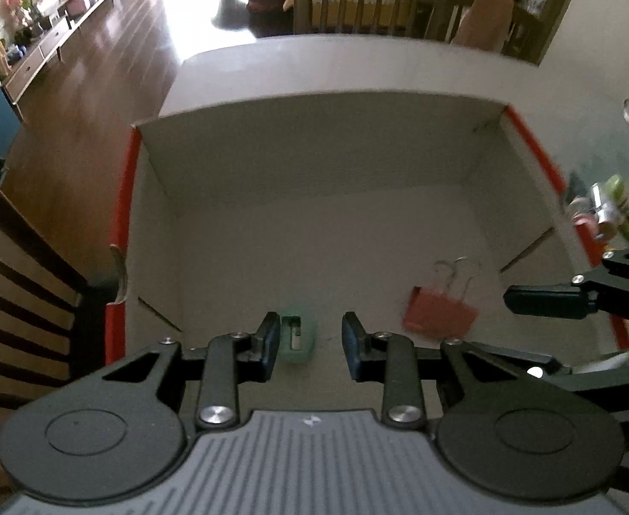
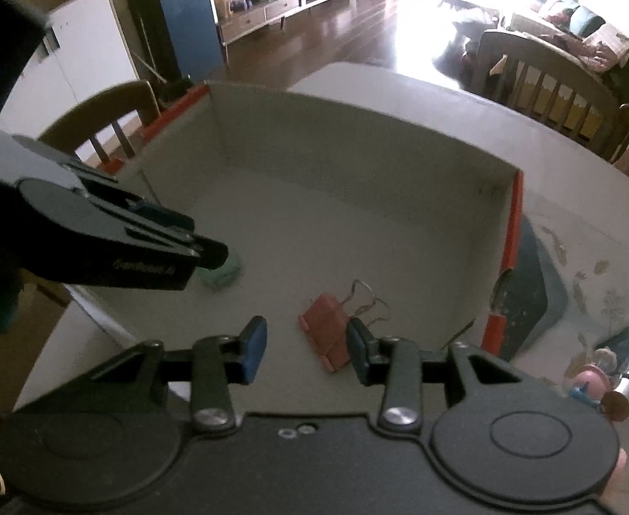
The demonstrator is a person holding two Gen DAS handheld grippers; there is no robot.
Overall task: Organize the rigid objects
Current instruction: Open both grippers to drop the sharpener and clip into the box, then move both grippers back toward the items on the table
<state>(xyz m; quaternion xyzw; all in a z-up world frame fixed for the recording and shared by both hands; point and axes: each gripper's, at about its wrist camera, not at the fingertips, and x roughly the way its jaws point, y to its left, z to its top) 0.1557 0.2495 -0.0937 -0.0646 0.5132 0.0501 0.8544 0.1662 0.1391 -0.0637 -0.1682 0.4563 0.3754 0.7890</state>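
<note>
Both the left gripper point(image 1: 311, 345) and right gripper point(image 2: 306, 354) are gaping empty; the left finger point(image 1: 271, 339) is partly hiding a blurred green sharpener point(image 1: 299, 339).

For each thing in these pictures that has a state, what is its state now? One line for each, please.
Cardboard box: open at the top, upright.
Green pencil sharpener: lying on the box floor, not gripped.
Red binder clip: lying flat in the box, wire handles up.
Left gripper: jaws open, holding nothing.
Right gripper: jaws open, holding nothing.

Most of the box point(image 1: 314, 163) floor lay bare ahead of me; only the green sharpener point(image 1: 299, 338) and orange binder clip point(image 1: 439, 313) stood near its front.
</note>
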